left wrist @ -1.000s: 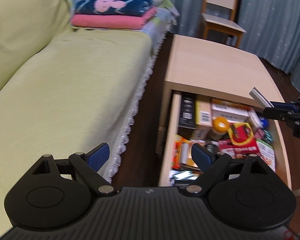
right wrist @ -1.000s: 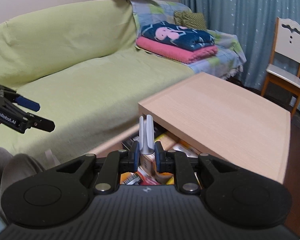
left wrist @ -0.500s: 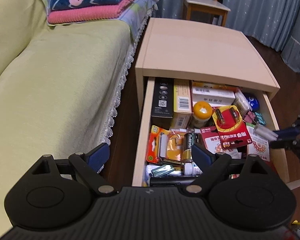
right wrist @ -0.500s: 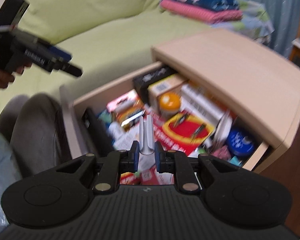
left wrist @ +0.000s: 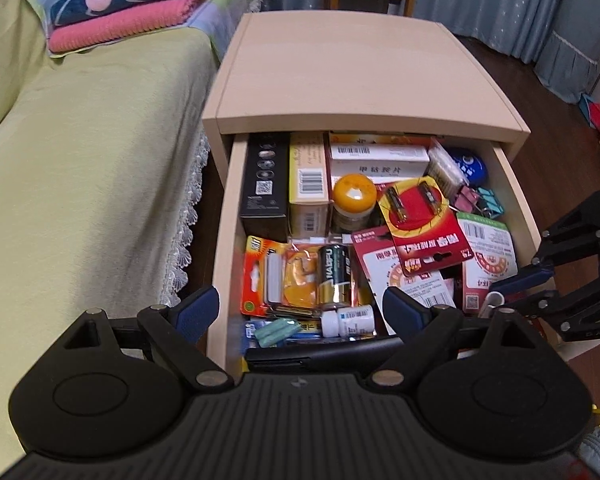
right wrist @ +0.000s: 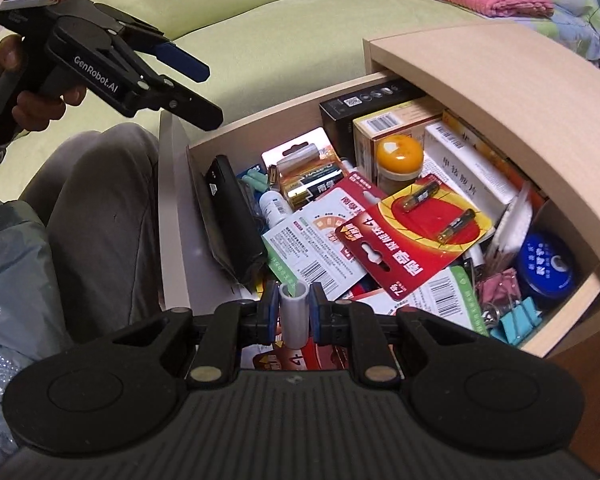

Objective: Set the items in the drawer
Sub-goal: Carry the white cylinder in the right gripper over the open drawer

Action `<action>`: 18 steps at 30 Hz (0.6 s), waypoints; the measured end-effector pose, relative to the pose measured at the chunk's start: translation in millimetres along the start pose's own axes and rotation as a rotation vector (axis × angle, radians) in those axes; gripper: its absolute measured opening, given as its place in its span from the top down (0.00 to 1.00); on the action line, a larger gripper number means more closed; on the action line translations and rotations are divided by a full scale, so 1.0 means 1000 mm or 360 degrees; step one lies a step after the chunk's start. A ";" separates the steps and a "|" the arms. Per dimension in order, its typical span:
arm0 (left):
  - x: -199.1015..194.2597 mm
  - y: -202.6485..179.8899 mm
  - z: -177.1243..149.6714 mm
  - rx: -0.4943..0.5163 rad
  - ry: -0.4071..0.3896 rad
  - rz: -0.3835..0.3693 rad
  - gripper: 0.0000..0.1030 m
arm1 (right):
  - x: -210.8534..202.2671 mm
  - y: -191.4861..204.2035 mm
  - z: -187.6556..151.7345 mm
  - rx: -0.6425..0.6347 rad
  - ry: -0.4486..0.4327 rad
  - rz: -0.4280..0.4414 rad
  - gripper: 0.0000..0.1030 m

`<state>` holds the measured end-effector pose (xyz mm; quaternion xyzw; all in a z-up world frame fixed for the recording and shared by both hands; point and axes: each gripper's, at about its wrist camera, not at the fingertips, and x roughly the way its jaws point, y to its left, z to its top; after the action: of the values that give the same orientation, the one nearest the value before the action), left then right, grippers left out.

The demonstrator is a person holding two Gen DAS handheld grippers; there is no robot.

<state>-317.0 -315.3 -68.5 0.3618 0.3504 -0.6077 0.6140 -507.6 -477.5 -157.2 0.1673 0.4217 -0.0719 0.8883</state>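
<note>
R gripper (right wrist: 294,312) pinches a small grey tube (right wrist: 295,314), w/ it hovering over the near end of the open, crammed drawer (left wrist: 223,240). L gripper (left wrist: 300,308), fingers spread, holds nothing. Risk: tube may roll off piled battery cards (right wrist: 416,232).

The pale wooden drawer (right wrist: 568,322) lies packed edge to edge; red battery card (right wrist: 416,232) tops the heap, only air above stays passable.

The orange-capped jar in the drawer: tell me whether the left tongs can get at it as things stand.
Probably yes. The left tongs are open and empty above the open drawer, and the orange-capped jar stands upright with its cap exposed, though boxes crowd its sides.
</note>
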 end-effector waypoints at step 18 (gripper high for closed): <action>0.013 -0.007 -0.008 0.0024 0.0063 -0.0012 0.12 | 0.029 0.007 0.011 -0.0109 0.0216 0.0074 0.82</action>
<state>-323.5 -315.1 -83.8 0.3770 0.3593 -0.6054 0.6018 -479.0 -474.6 -171.5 0.1509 0.4790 -0.0253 0.8644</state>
